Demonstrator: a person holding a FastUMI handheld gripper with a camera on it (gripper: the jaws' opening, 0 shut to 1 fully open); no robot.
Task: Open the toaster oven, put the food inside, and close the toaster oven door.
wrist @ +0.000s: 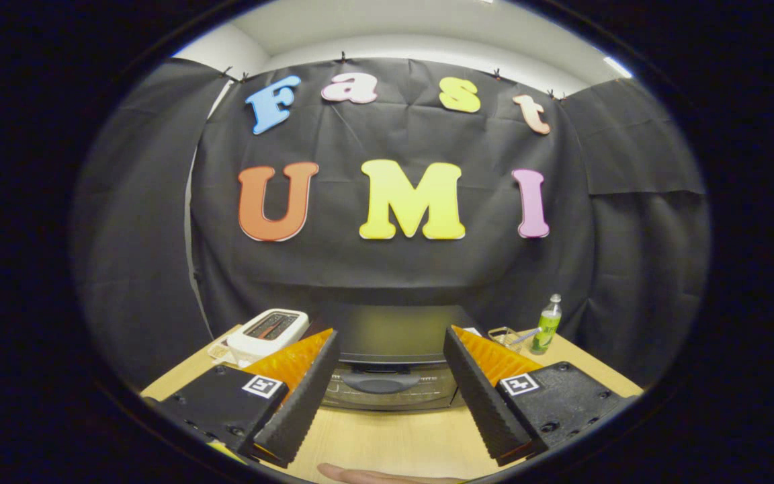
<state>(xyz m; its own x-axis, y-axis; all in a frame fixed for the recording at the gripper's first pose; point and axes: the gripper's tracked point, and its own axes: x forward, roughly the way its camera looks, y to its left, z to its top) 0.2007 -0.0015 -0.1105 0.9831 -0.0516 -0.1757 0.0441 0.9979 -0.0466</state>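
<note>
A dark toaster oven (390, 336) stands on the wooden table (387, 440) straight ahead of my fingers, its door shut and its handle (380, 383) showing in the gap between them. My gripper (392, 346) is open, raised above the table and short of the oven. Nothing sits between the fingers (303, 396). Something pale, perhaps a hand or the food (360, 476), peeks in at the table's near edge below the fingers; I cannot tell which.
A white pop-up toaster (267, 333) sits left of the oven. To the oven's right are a small wire basket (504, 336) and a green bottle (547, 325). Black cloth walls close in the booth behind the table.
</note>
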